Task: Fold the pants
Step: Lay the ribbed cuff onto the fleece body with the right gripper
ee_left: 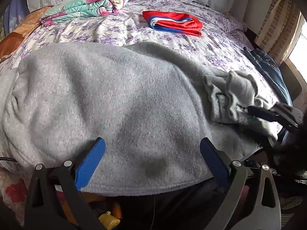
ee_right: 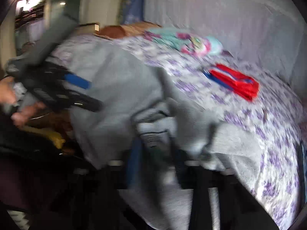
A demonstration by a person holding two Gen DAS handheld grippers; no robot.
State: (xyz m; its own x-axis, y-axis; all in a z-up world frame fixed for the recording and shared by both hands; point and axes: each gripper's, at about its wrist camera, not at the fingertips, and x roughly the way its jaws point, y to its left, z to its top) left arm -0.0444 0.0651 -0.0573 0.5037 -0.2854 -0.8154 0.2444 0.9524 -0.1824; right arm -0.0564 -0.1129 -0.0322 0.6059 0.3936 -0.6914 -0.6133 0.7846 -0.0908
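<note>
Caught the grey pants [ee_left: 115,95] spread wide over the flowered cover of the bed [ee_left: 191,44], near hem hanging at the bed's edge. Found the left hand-held gripper [ee_left: 152,140] over that near part with blue fingers [ee_left: 92,159] splayed far apart and nothing clamped between them.

Picked out sharply, from the left wrist alone, the right hand-held gripper [ee_left: 248,110] coming in at the right edge, dark tips pinched onto a bunched, ribbed end of the pants lifted off the cover. Also registered there a strip of blue jeans [ee_left: 268,67] along the bed's far right side and a yellow object [ee_left: 109,220] below the bed's edge.

Got only blur from the right wrist. Still made out grey cloth heaped between the right tool's own fingers, too smeared to judge the grip from that side. Took in what the other lens missed: the left tool from outside, with a hand [ee_right: 19,111] on its handle.

Recorded in both a folded red, white and blue garment [ee_left: 172,24] and a folded floral quilt [ee_left: 86,5] farther up the bed, well apart from the pants.
</note>
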